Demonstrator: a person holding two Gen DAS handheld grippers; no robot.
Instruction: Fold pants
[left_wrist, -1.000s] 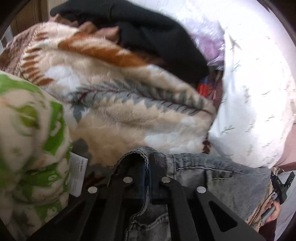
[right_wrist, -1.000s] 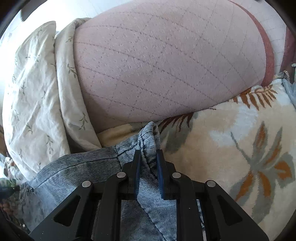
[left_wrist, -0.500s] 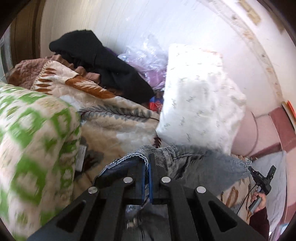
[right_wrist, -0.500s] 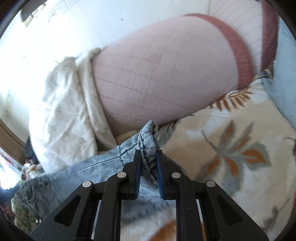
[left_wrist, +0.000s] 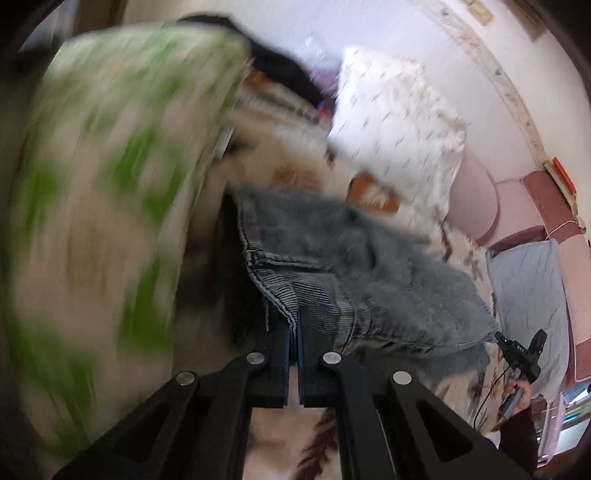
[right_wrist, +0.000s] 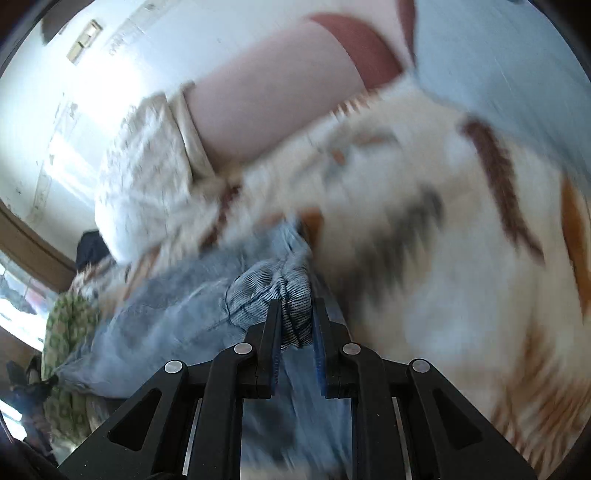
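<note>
Grey-blue denim pants (left_wrist: 354, 258) hang stretched between my two grippers above a cream patterned blanket. My left gripper (left_wrist: 294, 325) is shut on the ribbed waistband edge. My right gripper (right_wrist: 295, 314) is shut on a bunched fold of the waistband (right_wrist: 291, 295); the pants (right_wrist: 166, 325) trail down and to the left. The right gripper also shows in the left wrist view (left_wrist: 521, 354) at the pants' far corner. Both views are motion-blurred.
A green-and-cream blanket roll (left_wrist: 103, 206) fills the left. A white pillow (left_wrist: 399, 122), a pink cushion (right_wrist: 273, 96) and a blue-grey cushion (left_wrist: 528, 291) line the wall. The cream leaf-patterned blanket (right_wrist: 461, 258) lies below. Dark clothes (left_wrist: 280, 74) lie behind.
Both grippers have lifted and pulled back with the pants, which now hang free of the blanket. Both views have swung and blurred. Grips unchanged.
</note>
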